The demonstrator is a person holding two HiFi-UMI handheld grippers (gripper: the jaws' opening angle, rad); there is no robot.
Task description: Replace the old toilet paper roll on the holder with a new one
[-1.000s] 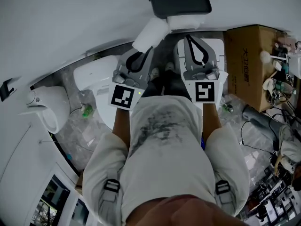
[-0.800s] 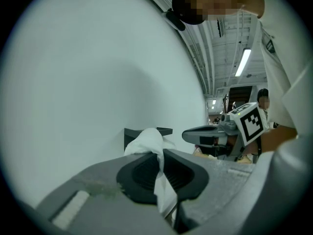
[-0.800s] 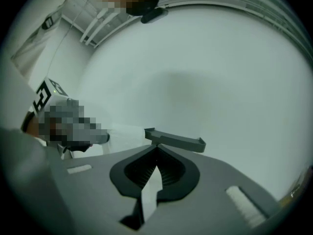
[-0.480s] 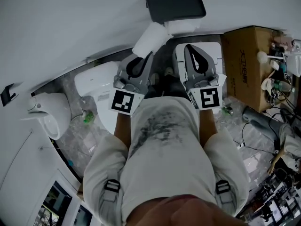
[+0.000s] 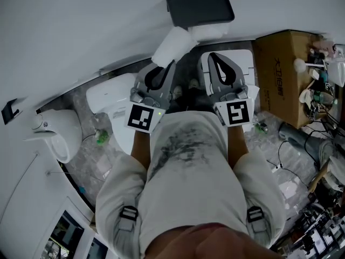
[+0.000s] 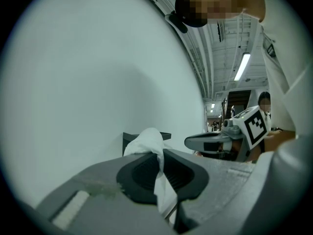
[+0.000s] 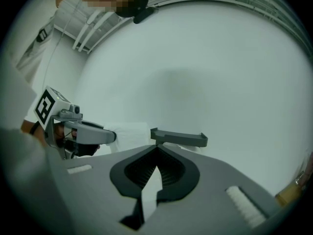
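Note:
A dark holder juts from the white wall, and some white paper shows just under it. My left gripper is shut on a white wad of toilet paper that sticks out past its tips, close to the holder's left end. My right gripper is shut, with its tips just short of the holder's underside. A white sliver shows in the gap behind its tips; whether that is paper I cannot tell.
A white toilet stands below left and a second white fixture further left. Behind the right gripper is a white block. At the right are a cardboard box and cables with clutter on the floor.
The right gripper has rolled a little, so its marker cube now sits tilted. The left gripper keeps its hold on the paper in the same place.

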